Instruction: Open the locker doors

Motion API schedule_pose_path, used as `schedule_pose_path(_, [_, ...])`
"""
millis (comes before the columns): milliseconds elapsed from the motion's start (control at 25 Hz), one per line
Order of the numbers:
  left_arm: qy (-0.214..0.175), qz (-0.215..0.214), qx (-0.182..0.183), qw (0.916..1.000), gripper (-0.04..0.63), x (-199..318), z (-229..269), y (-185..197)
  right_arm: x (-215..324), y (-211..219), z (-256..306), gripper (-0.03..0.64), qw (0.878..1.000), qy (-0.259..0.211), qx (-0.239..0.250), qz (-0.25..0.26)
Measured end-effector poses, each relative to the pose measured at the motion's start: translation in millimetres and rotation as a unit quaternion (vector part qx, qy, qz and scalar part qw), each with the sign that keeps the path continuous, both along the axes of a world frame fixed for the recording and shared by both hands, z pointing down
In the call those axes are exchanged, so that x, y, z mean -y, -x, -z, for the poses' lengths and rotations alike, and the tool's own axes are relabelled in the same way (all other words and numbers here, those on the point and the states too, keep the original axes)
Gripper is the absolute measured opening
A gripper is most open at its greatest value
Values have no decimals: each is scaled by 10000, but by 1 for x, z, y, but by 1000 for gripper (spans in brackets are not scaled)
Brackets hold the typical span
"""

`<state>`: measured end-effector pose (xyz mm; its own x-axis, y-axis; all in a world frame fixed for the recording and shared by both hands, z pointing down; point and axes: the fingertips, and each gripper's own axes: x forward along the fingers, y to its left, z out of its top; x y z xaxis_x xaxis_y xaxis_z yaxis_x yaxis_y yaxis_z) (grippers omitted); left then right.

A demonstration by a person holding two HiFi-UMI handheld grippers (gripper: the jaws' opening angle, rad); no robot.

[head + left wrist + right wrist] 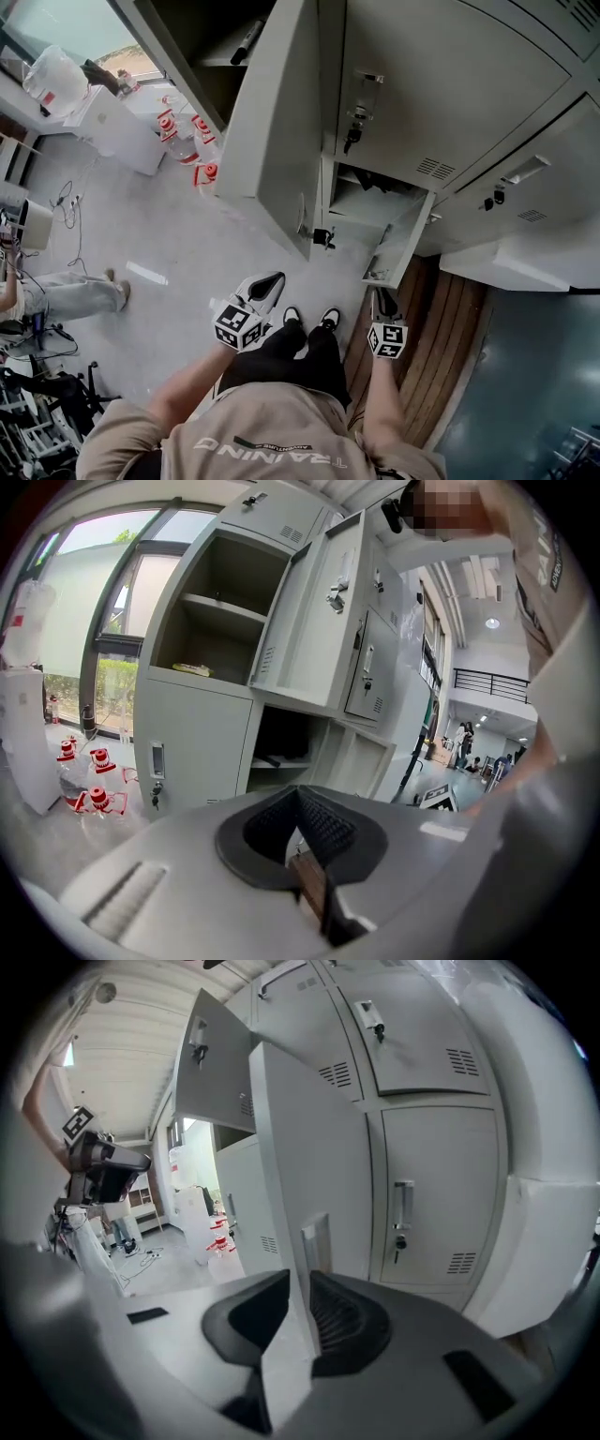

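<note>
A bank of grey lockers (441, 103) fills the top of the head view. One tall upper door (277, 122) stands swung out, and a lower door (401, 246) is partly open. My right gripper (379, 294) is at that lower door's free edge. In the right gripper view the door panel (314, 1176) runs between the pads of the right gripper (300, 1283), which is shut on it just below the handle recess (316, 1239). My left gripper (275, 279) hangs free to the left, away from the lockers, its tips touching (298, 791). Ahead of it are an open upper compartment (220, 621) and an open lower one (281, 752).
Closed locker doors (436, 1194) with a handle and key (401, 1208) stand right of the held door. Red-and-white bottles (192, 141) and a white cabinet (117, 127) sit on the floor at left. A seated person's legs (70, 291) are at far left. Wooden flooring (445, 328) lies below the lockers.
</note>
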<state>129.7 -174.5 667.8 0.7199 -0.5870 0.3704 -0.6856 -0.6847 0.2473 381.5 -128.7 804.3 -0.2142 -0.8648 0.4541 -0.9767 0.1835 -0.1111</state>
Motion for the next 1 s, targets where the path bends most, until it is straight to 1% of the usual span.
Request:
schedule_pose_path(120, [-125,-17,-43,9999,6,-2,22,-7,-15,-1,13,71,10000,77,-17,-56])
schedule_pose_path(200, [-235,-18,-83,9997,6,-4,35,-13,-26,6,27,71,10000,36,-37,83])
schedule_pose_path(320, [-327,41,-134,9994,6,-8,47,-20,-36,21,52,71,9992,-156,-28,372])
schedule_pose_path(440, [-352,133,-159,9992,6,-13,49,-21,-36,34,71,71,9974,-361,47,625])
schedule_pose_path(680, [-350,296,-245,9986,6,-29,46,-19,-26,54,100,64,9927,-620,137,1026])
schedule_pose_path(840, [-402,161,-339,9985,6,-52,52,-13,-34,76,131,57,9898,-861,-62,1133])
schedule_pose_path(1000, [-587,-96,-456,9972,6,-70,65,3,-48,97,163,43,9893,-1122,-192,911])
